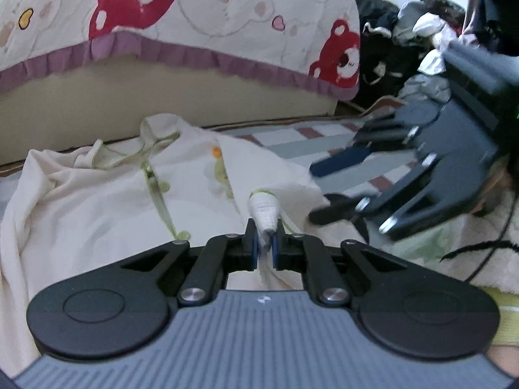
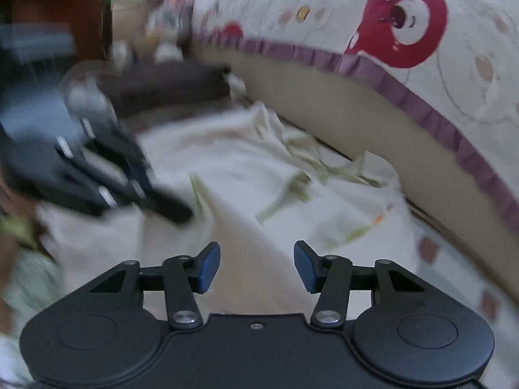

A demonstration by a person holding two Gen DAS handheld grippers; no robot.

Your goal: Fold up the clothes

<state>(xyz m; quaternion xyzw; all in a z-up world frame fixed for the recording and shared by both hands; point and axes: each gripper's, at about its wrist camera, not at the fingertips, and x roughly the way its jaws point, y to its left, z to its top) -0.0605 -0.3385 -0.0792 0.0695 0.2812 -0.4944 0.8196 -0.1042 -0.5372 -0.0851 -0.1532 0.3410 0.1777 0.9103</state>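
A cream baby garment (image 1: 107,194) with green trim lies crumpled on a checked mat, below a bed. My left gripper (image 1: 265,241) is shut on the garment's ribbed sleeve cuff (image 1: 264,209), which sticks up between the pads. My right gripper (image 1: 321,191) shows at the right of the left wrist view, open, its fingers just over the garment's right edge. In the right wrist view my right gripper (image 2: 257,267) is open and empty above the cream garment (image 2: 246,175), and the left gripper (image 2: 168,207) is blurred at the left.
A bed with a bear-print cover (image 1: 201,16) and purple frill (image 2: 431,113) runs along the back. A pile of dark and grey clothes (image 1: 399,42) lies at the far right. The checked mat (image 1: 292,136) shows beyond the garment.
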